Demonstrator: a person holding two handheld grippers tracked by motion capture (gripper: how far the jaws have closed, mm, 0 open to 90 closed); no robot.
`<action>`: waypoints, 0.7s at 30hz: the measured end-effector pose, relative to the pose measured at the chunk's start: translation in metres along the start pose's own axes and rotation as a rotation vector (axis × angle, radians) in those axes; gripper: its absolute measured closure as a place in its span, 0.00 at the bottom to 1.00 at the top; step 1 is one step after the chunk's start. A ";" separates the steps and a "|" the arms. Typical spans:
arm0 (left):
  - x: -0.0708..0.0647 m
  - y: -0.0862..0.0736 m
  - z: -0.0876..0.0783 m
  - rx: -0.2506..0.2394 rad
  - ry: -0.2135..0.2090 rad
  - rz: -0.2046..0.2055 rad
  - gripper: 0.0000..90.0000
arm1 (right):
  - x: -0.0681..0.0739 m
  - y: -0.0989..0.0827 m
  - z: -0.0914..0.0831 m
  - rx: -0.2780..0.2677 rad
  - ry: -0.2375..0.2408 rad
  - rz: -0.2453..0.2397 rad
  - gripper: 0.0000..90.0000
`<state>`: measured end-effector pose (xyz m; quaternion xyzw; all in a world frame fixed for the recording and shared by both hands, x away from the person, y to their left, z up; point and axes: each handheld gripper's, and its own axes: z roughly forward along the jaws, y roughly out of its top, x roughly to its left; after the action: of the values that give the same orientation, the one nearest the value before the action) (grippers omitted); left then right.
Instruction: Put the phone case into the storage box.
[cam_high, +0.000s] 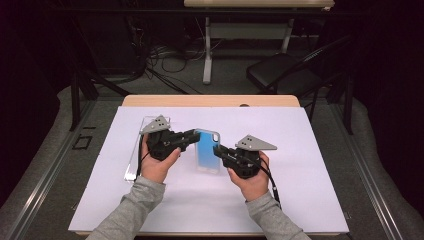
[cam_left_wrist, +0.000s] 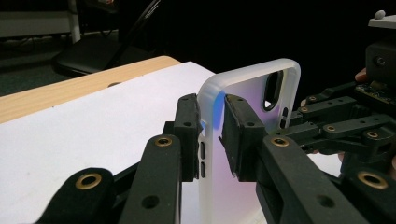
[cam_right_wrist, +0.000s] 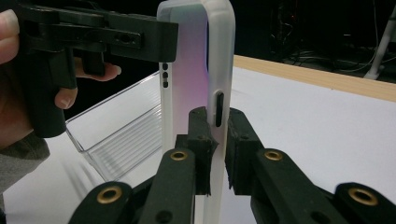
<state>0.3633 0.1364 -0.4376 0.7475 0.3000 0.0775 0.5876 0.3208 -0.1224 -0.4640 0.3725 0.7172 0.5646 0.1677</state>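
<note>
Gripping opposite edges of a translucent phone case (cam_high: 207, 150), both tools meet near the centre of the high view, over the white sheet (cam_high: 310, 200) that covers the surface (cam_high: 210, 101). The left hand-held gripper (cam_high: 192, 135) comes in from the left of that frame and clamps the case's upper left edge; in the left gripper view its jaws stand narrow, with the side wall of the case (cam_left_wrist: 212, 140) pinched between the two pads just above the button slots. The right hand-held gripper (cam_high: 219, 150) reaches in from the lower right and has its jaws narrow too, closed on the case's right edge; in the right gripper view the wall of the case (cam_right_wrist: 217, 70) rises upright between the pads, beside a long slot. The case looks frosted white with a blue and violet tint, and its camera cut-out sits at the upper right of the left gripper view. A clear plastic tray (cam_high: 136, 150) lies on the sheet at centre left of the high view, partly under the left hand (cam_high: 159, 165).
</note>
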 end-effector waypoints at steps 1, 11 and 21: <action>0.000 0.000 0.000 0.000 -0.002 -0.001 0.85 | 0.000 0.000 0.000 0.000 0.002 0.002 0.91; 0.001 -0.001 -0.004 -0.006 -0.004 0.003 0.88 | 0.000 0.000 0.000 -0.001 0.015 0.002 0.91; 0.002 -0.001 -0.007 -0.008 -0.021 -0.003 0.91 | -0.002 0.001 0.000 -0.004 0.040 0.020 0.91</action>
<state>0.3618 0.1435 -0.4371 0.7454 0.2945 0.0703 0.5939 0.3219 -0.1238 -0.4636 0.3680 0.7154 0.5750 0.1487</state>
